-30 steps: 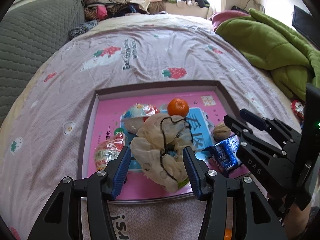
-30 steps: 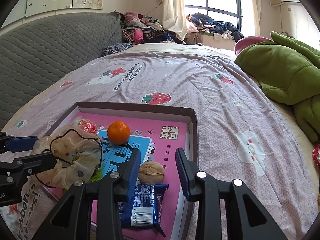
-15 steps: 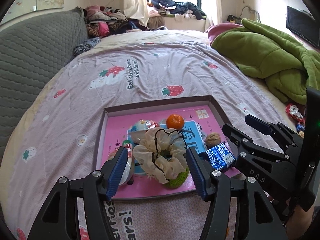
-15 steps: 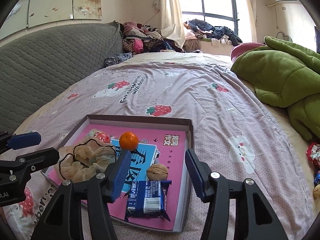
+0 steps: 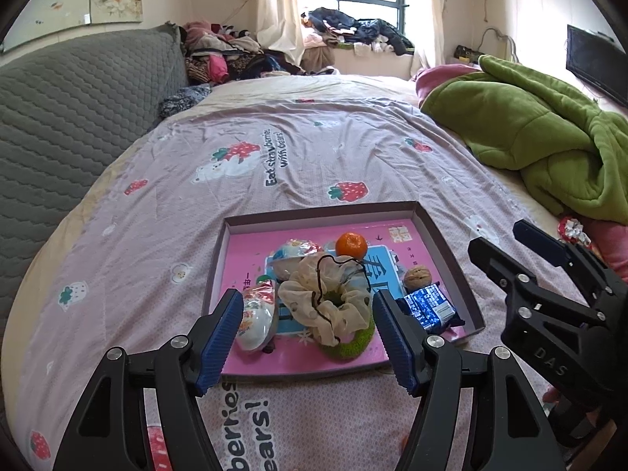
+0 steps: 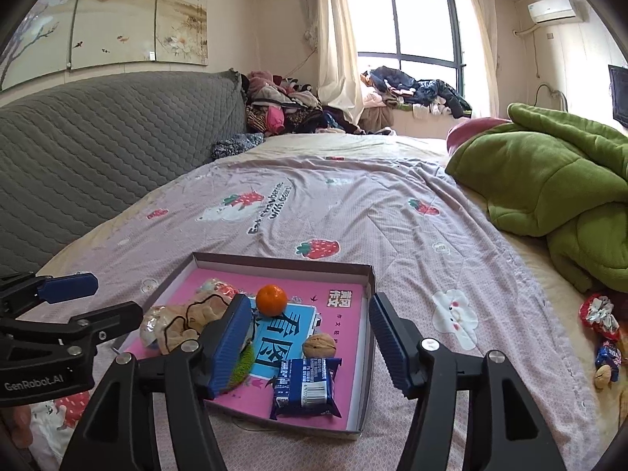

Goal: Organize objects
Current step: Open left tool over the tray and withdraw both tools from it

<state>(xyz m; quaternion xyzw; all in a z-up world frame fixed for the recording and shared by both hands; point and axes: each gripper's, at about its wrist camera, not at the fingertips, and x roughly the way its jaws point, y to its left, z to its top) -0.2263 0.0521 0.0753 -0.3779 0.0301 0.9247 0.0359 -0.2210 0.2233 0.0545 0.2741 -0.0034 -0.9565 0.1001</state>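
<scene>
A shallow pink-lined box (image 5: 447, 259) (image 6: 369, 314) lies on the bed. In it are an orange (image 5: 351, 244) (image 6: 271, 300), a walnut (image 5: 417, 276) (image 6: 319, 346), a blue snack packet (image 5: 428, 308) (image 6: 306, 386), a cream scrunchie (image 5: 327, 300) (image 6: 184, 320) over a green one (image 5: 351, 343), and wrapped snacks (image 5: 255, 320). My left gripper (image 5: 306, 339) is open and empty, just short of the box's near edge. My right gripper (image 6: 308, 347) is open and empty above the box's near right part.
A green blanket (image 5: 541, 133) (image 6: 561, 180) is piled at the right. Loose wrapped sweets (image 6: 602, 325) lie on the bed to the right. A grey quilted headboard (image 6: 98, 137) runs along the left. Clothes (image 6: 290, 106) are heaped at the far end.
Both grippers have pulled back and up from the box and opened wider. The left gripper let go of the cream scrunchie, which now lies in the box.
</scene>
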